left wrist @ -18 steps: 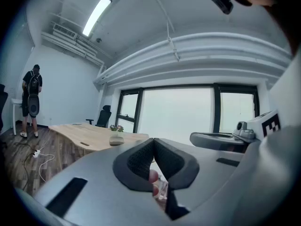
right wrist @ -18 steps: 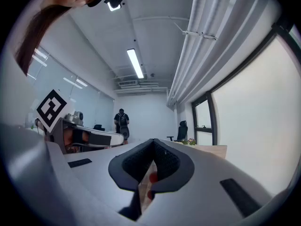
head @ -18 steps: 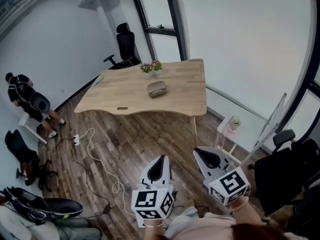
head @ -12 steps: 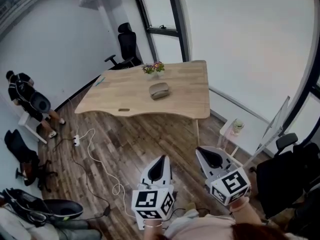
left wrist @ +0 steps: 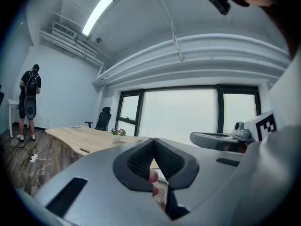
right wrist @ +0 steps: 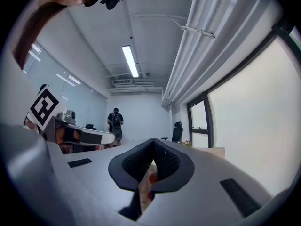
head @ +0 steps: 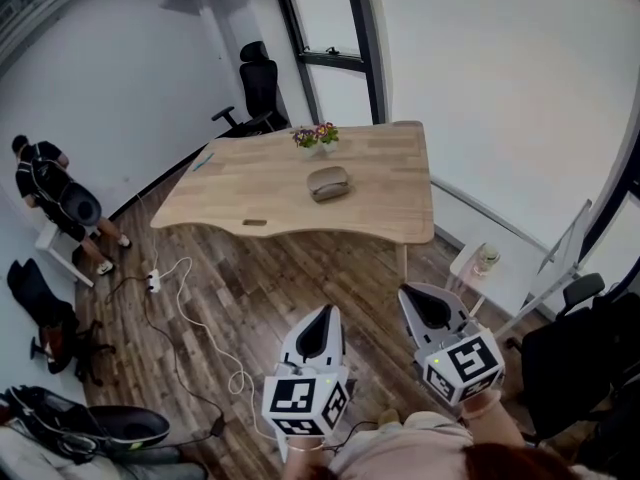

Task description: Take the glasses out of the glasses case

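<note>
Left grey two-jaw gripper (left wrist: pixel 154 140): pads pressed together at the tips, nothing pinched. Right grey two-jaw gripper (right wrist: pixel 153 141): same, pressed together and empty. Both are held over the wood-plank floor (head: pixel 270 268), well apart from the light wooden desk (head: pixel 250 183). Grey-brown oval glasses case (head: pixel 329 183) lies closed mid-desk, nearer the far edge, near the small pot of flowers (head: pixel 318 136).

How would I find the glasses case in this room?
Find the big wooden table by the tall window. Near its middle, a bit nearer to us than the little flowers, lies the glasses case. It is the only rounded grey-brown lump there, closed and lying flat.
</note>
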`<state>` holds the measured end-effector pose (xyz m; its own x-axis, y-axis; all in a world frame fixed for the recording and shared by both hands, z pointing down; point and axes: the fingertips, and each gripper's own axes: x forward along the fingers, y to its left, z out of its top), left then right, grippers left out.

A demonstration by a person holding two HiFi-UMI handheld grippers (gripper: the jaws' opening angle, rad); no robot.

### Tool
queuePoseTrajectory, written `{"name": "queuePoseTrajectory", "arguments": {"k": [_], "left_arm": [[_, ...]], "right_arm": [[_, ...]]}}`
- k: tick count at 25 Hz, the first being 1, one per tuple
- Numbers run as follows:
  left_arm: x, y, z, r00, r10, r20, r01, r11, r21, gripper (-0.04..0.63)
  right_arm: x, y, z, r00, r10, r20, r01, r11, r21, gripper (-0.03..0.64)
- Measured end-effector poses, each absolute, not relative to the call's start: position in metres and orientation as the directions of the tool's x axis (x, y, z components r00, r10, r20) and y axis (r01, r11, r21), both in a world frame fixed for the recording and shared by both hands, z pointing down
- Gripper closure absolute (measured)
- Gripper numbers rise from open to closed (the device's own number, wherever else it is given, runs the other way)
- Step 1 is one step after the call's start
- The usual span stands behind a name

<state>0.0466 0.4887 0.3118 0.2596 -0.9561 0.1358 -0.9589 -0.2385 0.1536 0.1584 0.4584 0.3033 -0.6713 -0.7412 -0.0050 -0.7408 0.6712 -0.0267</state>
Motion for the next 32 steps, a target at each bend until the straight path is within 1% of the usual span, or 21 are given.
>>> {"name": "queuePoseTrajectory", "arguments": {"k": [11, 32], "left_arm": [[0.027, 0.459, 0.32, 0.267, -0.952, 0.148, -0.954, -0.24, 0.178, 0.595], [0.012, 0.327, 0.334, 0.26, -0.949, 0.178, -0.958, -0.231, 0.171, 0.595]], "right_arm": [[0.13, 0.429, 0.305, -0.69, -0.724, 0.006, -0.724, 0.69, -0.022, 0.617], [0.115, 0.292, 0.32, -0.695, -0.719, 0.002, -0.718, 0.694, -0.056, 0.617]]}}
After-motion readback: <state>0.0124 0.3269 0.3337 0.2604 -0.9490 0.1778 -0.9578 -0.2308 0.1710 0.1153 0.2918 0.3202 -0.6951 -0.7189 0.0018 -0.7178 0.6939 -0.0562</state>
